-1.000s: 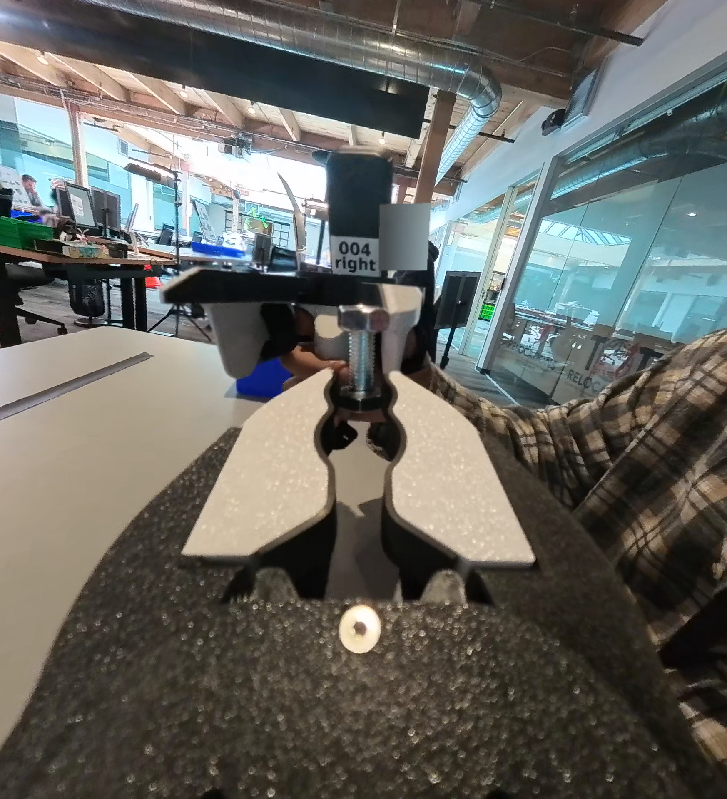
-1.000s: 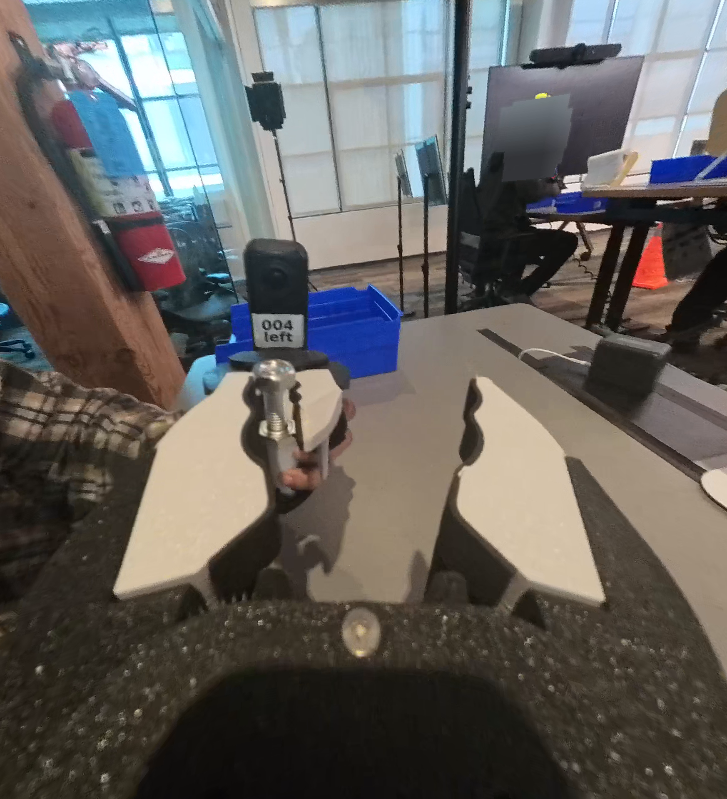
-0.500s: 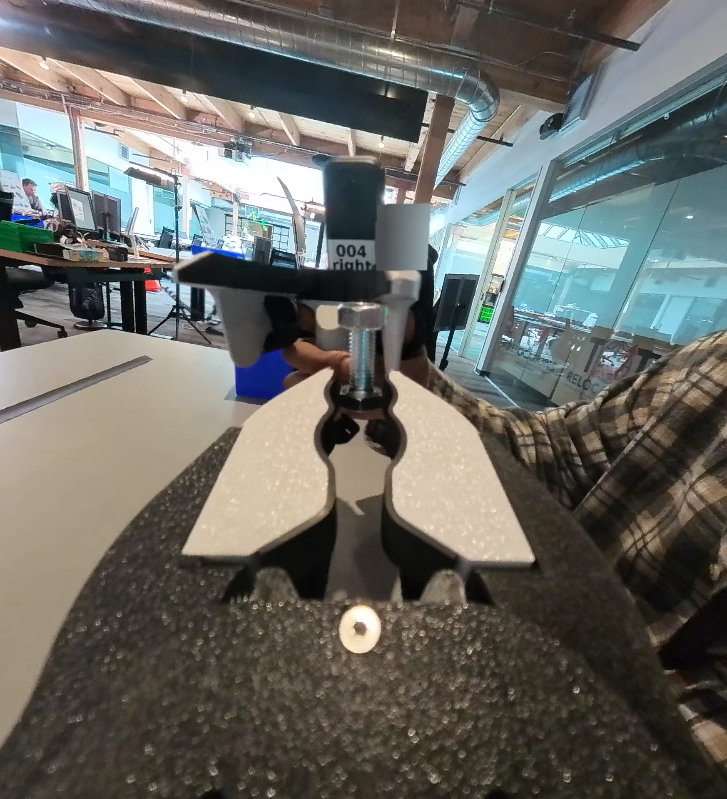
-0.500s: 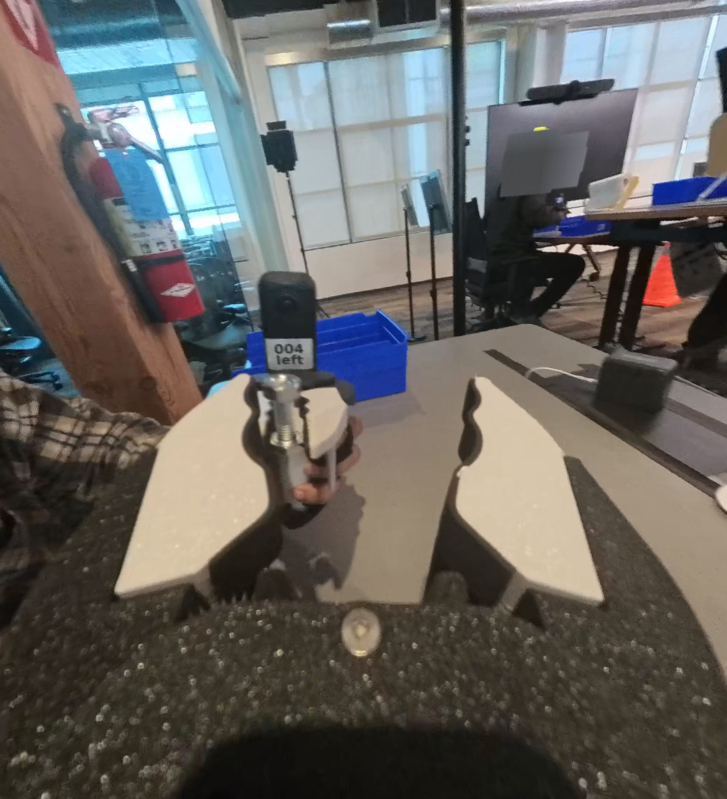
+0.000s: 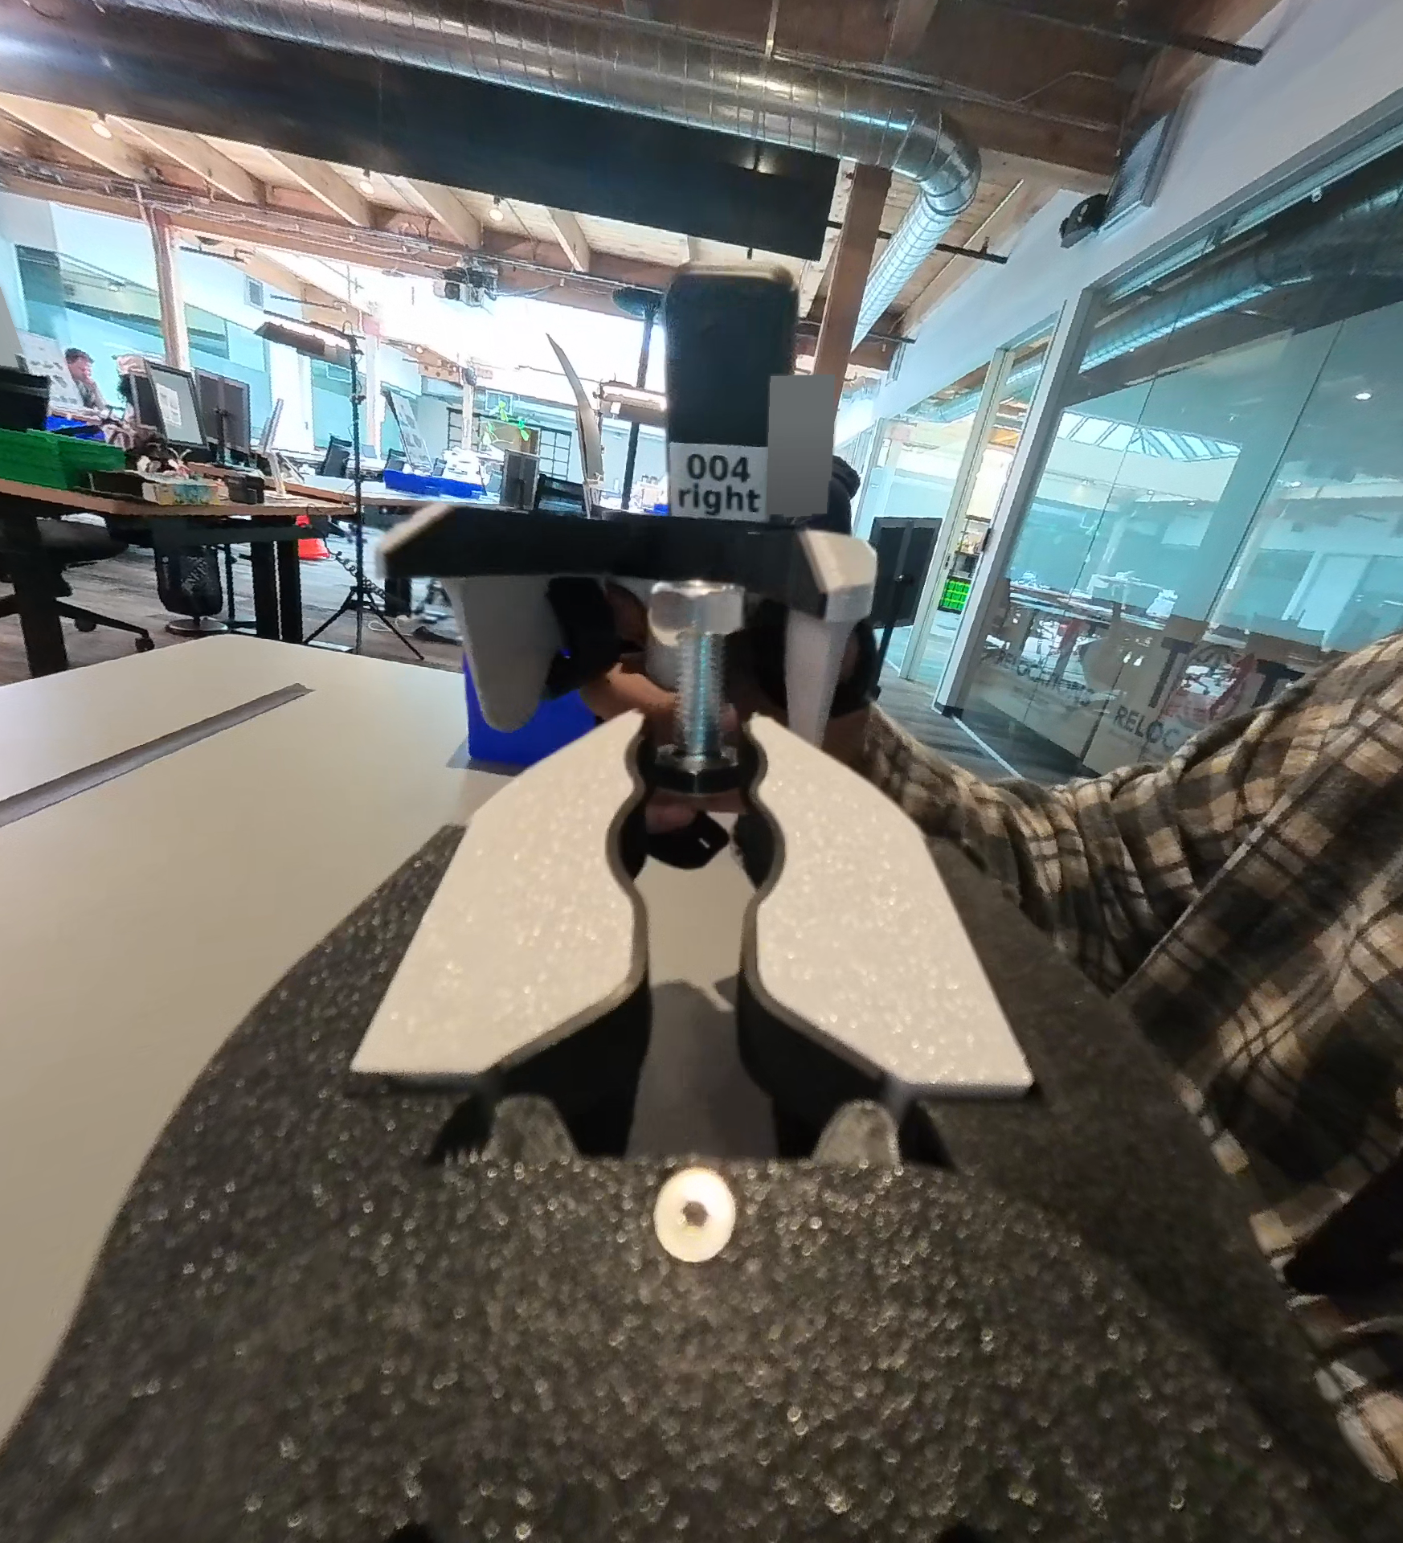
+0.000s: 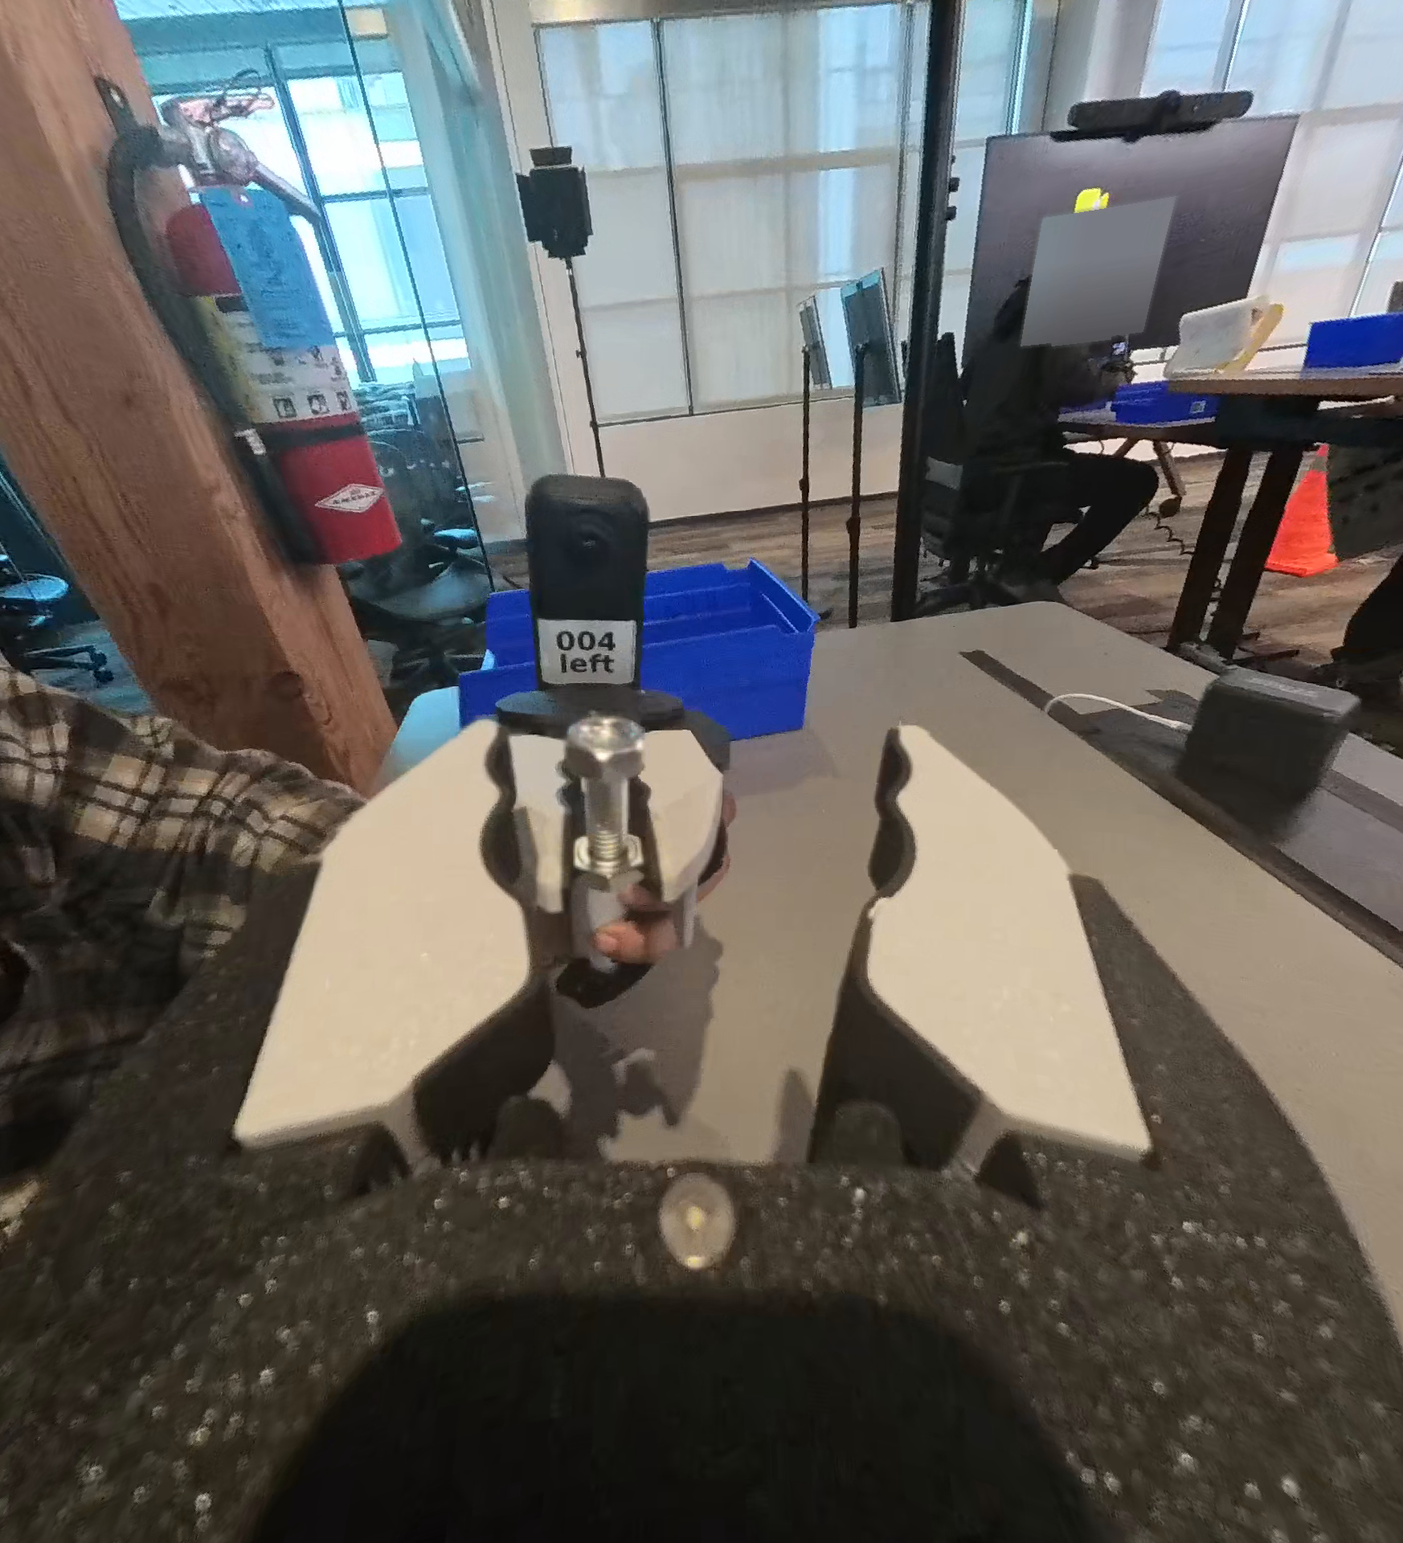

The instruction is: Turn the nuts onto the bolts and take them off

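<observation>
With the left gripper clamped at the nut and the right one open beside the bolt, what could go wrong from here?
1. The left gripper pinches only the nut; the bolt stands tall above it and might tip when pushed.
2. The right gripper is open and its left finger sits close beside the bolt, so closing could catch the left gripper's fingers rather than the bolt head.

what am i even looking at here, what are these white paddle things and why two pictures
Each picture comes from a camera on a hand-held grabbing tool; a person in a plaid sleeve holds one in each hand. The white paddles are its tongs. In the left wrist view, the left tongs are closed on a nut threaded on an upright bolt. In the right wrist view, the right tongs are open around nothing, with the left one facing them. Below is a grey table with a blue bin at its far edge.
</observation>
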A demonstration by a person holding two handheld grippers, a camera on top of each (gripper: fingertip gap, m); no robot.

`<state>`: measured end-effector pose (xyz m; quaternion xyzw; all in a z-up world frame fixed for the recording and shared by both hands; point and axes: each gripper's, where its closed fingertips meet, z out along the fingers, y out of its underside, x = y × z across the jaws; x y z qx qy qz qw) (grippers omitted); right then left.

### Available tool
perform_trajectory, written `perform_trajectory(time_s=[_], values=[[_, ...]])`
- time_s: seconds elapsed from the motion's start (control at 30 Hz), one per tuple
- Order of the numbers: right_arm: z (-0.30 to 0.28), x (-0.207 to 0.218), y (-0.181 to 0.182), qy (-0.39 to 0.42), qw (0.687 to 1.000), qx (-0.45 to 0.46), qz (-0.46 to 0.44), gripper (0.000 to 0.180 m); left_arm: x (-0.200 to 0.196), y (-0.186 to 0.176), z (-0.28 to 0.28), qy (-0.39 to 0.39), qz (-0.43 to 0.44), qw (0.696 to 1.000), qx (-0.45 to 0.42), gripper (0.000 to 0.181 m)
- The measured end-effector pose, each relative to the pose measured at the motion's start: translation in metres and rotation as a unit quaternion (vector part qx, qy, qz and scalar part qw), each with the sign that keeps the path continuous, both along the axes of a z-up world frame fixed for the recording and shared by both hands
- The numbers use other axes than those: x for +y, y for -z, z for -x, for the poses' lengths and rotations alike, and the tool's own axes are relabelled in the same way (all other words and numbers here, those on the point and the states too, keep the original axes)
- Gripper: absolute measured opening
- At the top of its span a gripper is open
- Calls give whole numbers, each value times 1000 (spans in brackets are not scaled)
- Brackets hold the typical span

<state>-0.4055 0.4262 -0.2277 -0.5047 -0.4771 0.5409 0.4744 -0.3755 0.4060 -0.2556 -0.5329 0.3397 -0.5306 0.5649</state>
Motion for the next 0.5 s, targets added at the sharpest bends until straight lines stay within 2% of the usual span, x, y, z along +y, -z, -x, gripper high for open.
perform_trajectory(time_s=[0.4,0.5], values=[[2,-24,3,-62,998,-17,-9,17,-1,2,-2,0,-4,1000,8,18],[1,-26,3,-67,998,-15,-15,17,-2,2,-3,4,-5,1000,8,18]])
